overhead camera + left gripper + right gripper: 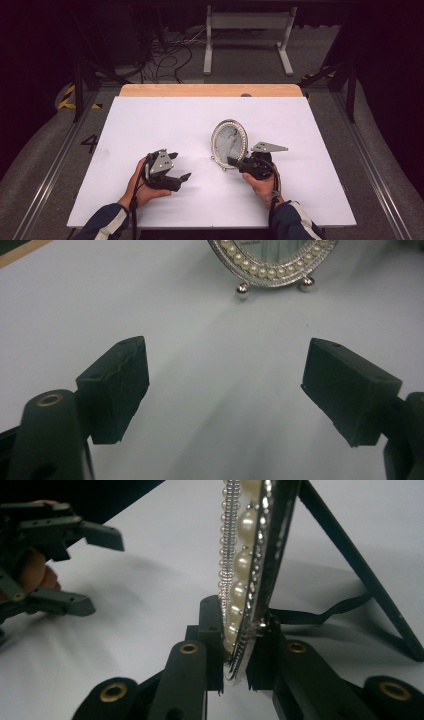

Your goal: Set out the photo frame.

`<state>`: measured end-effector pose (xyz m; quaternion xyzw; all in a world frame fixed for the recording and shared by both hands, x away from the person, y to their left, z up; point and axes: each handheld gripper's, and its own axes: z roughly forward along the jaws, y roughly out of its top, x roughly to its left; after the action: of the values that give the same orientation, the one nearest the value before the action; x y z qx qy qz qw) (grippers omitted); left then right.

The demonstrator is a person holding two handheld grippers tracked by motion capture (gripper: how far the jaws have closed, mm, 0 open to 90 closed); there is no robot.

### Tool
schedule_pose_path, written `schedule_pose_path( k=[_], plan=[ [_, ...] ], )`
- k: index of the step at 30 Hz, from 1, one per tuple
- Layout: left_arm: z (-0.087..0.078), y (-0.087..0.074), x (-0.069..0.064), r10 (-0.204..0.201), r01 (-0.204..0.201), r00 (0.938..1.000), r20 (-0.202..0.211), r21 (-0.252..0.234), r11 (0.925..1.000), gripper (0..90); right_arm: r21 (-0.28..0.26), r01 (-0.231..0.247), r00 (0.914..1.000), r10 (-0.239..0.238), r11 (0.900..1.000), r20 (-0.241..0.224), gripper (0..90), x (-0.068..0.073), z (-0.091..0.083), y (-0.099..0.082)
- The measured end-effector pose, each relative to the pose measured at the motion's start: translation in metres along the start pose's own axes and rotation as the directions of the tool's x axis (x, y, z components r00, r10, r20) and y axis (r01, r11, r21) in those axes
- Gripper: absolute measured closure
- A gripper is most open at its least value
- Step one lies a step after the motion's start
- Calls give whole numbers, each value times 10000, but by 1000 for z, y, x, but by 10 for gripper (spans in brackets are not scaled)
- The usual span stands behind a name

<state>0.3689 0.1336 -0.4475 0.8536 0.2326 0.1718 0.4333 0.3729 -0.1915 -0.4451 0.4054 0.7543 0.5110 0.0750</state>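
Clamped in my right hand-held gripper [240, 645], lower centre of its view, the pearl-rimmed oval frame [250, 555] stands upright on the white surface [150, 125]; my left hand-held gripper [181, 166] gapes empty, well apart.

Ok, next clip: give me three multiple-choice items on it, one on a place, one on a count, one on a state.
1. Where does the oval pearl-rimmed silver picture frame stand?
A. on the white table sheet
B. on the floor
C. on the wooden edge

2. How many ball feet show under the frame in the left gripper view?
A. none
B. two
C. five

3. What is the left hand-held gripper doing?
A. clamped on the frame
B. holding a cloth
C. open, holding nothing

Answers: 1 A, the frame rests on the sheet; 2 B, two silver balls show; 3 C, its jaws stand apart over bare sheet, while the right hand-held gripper clamps the frame's rim.
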Motion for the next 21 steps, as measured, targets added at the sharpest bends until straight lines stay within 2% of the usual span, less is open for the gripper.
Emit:
schedule_pose_path(
  k=[5, 7, 9, 10, 11, 12, 15, 18, 20, 21],
  plan=[
    [21, 17, 11, -596, 606, 9968, 526, -178, 9980, 170, 159, 158, 9999, -157, 9997, -52, 793, -1, -3, 0],
    [27, 21, 14, -571, 585, 9971, 509, -262, 9979, 176, 150, 212, 9997, -213, 9997, 101, 775, 0, -4, 0],
    [38, 27, 18, -692, 707, 9956, 631, -221, 9973, 174, 158, 546, 9969, -554, 9984, 559, 710, 5, -6, 1],
    [41, 29, 20, -621, 639, 9959, 665, -254, 9976, 184, 120, 662, 9961, -667, 9977, 579, 709, 6, -9, 2],
    [46, 30, 22, -651, 678, 9939, 889, -268, 9973, 213, 127, 763, 9948, -770, 9970, 663, 701, 7, -11, 2],
    [49, 31, 23, -651, 673, 9933, 956, -207, 9975, 209, 138, 978, 9915, -986, 9951, 851, 694, 8, -15, 1],
    [57, 33, 24, -750, 781, 9902, 1177, -212, 9967, 199, 40, 1211, 9859, -1207, 9926, 1159, 709, 13, -23, -2],
    [66, 38, 26, -1096, 1159, 9833, 1456, -355, 9926, 200, -316, 1527, 9769, -1460, 9878, 1562, 716, 20, -31, -1],
    [68, 40, 26, -1122, 1191, 9825, 1485, -382, 9921, 196, -372, 1597, 9737, -1512, 9865, 1705, 721, 22, -33, 0],
    [70, 43, 26, -1222, 1302, 9804, 1546, -426, 9906, 197, -670, 1703, 9675, -1539, 9831, 2006, 729, 25, -38, 1]
  ],
)
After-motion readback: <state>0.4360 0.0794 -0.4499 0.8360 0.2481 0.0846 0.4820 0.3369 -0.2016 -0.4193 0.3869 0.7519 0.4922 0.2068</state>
